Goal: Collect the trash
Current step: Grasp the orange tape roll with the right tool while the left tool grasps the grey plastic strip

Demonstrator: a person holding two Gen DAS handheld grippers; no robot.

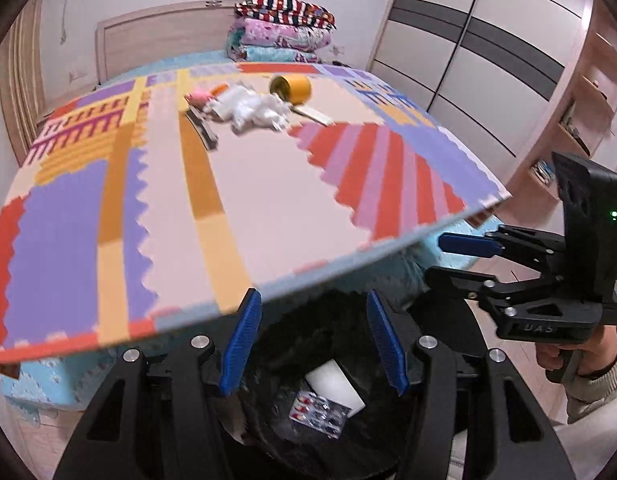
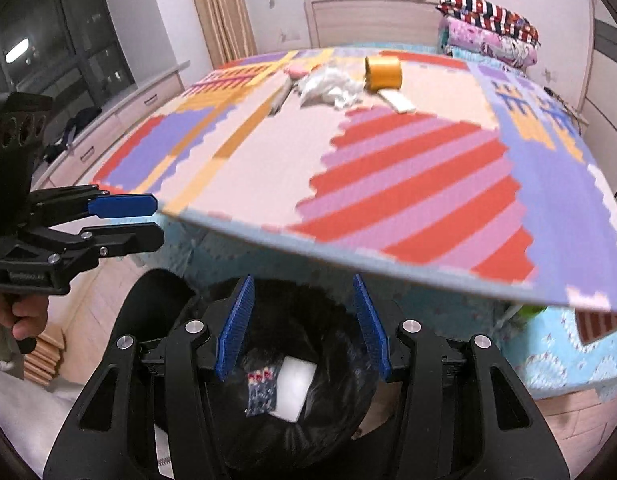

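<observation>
Bedroom, patterned mat [image 1: 268, 184] over the bed. Both grippers, left [image 1: 314, 344] and right [image 2: 302, 330], parted and empty above a black bin [image 2: 292, 432]; trash pile [image 1: 248, 110] far ahead on the mat.
</observation>
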